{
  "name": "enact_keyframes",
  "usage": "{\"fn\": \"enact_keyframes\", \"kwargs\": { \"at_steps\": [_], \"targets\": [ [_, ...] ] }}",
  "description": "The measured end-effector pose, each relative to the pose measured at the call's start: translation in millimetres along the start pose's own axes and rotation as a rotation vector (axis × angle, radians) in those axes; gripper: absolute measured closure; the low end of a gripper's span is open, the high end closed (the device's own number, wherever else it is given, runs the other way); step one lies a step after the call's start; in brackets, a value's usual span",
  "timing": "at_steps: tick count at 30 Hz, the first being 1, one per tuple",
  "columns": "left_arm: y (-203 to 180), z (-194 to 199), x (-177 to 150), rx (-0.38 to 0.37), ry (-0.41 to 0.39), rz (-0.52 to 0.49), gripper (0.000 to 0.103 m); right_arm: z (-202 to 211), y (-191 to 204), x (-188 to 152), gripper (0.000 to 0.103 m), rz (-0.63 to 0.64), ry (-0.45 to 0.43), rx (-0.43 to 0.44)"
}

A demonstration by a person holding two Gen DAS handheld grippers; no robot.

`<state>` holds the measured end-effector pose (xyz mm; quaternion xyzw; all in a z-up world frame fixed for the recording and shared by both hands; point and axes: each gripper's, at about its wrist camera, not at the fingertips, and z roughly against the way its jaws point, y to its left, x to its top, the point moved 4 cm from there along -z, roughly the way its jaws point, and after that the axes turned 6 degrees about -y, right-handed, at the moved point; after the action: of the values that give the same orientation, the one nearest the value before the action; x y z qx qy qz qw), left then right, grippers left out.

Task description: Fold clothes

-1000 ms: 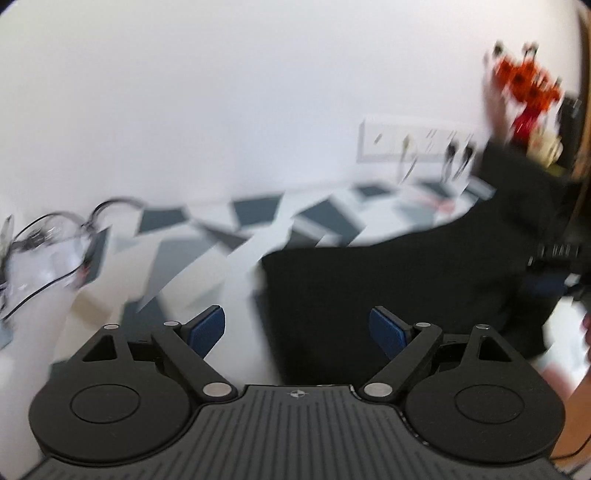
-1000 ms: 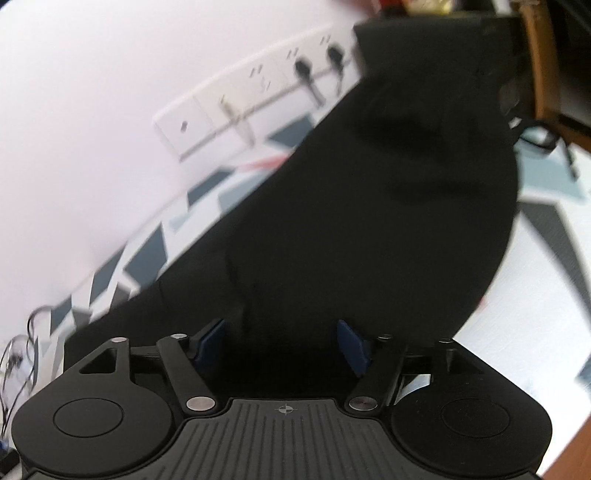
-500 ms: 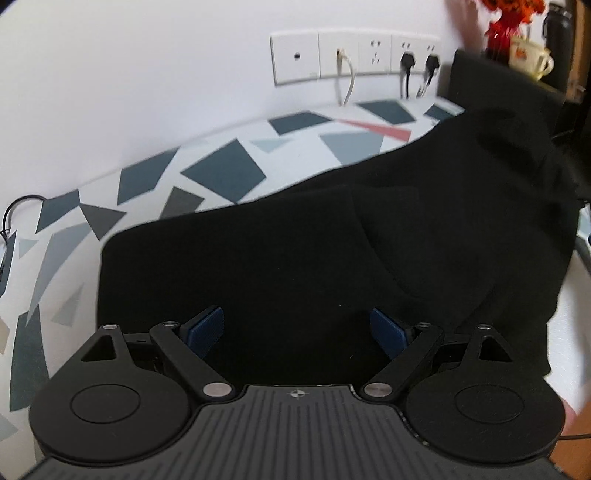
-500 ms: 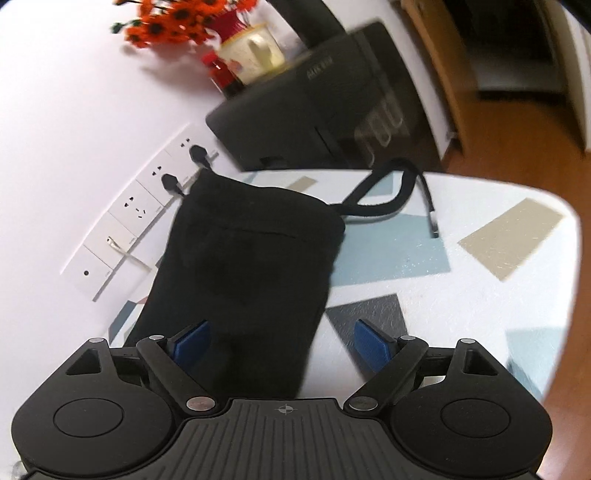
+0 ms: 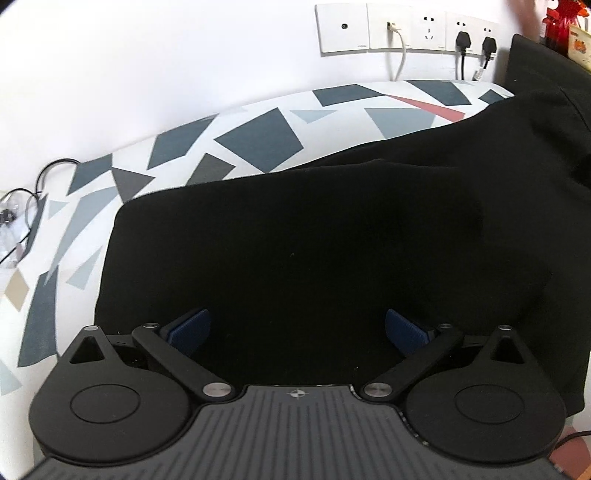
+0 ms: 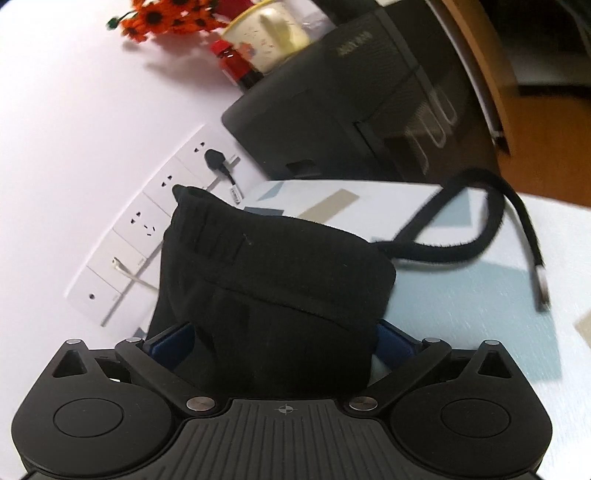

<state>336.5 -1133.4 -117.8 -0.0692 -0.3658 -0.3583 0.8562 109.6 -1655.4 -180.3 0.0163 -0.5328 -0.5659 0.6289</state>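
A black garment (image 5: 314, 240) lies spread flat on the patterned table (image 5: 258, 136). Its left edge runs straight, and a folded layer shows across the top. My left gripper (image 5: 297, 325) hovers low over the garment's near part, jaws opening wide, with cloth below them but nothing pinched. In the right wrist view the garment's waistband end (image 6: 266, 266) bunches up between the blue pads. Its black drawstring (image 6: 461, 243) loops out to the right over the table (image 6: 461, 314). My right gripper (image 6: 282, 339) is opening around that end, with the cloth filling the gap.
A row of wall sockets (image 5: 406, 27) with plugged cables runs behind the table. A black box (image 6: 351, 92) stands at the table's far end, bearing a mug (image 6: 273, 29), a red bottle (image 6: 232, 62) and orange flowers (image 6: 166, 18). Loose cables (image 5: 22, 221) lie at the far left.
The left gripper swung from the bare table onto the garment, sank closer, and its jaws widened. The right gripper slid along the garment to the waistband end, its jaws spreading.
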Motion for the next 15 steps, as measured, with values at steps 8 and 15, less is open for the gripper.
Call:
{"fn": "enact_keyframes", "kwargs": {
  "at_steps": [8,15],
  "targets": [
    [-10,2,2,0.033,-0.011,0.036,0.0,-4,-3,10,0.061,0.011,-0.026,-0.016],
    [-14,1,3,0.031,-0.024,0.058,0.0,32,-3,18,0.06,0.081,-0.062,0.003]
  ]
}}
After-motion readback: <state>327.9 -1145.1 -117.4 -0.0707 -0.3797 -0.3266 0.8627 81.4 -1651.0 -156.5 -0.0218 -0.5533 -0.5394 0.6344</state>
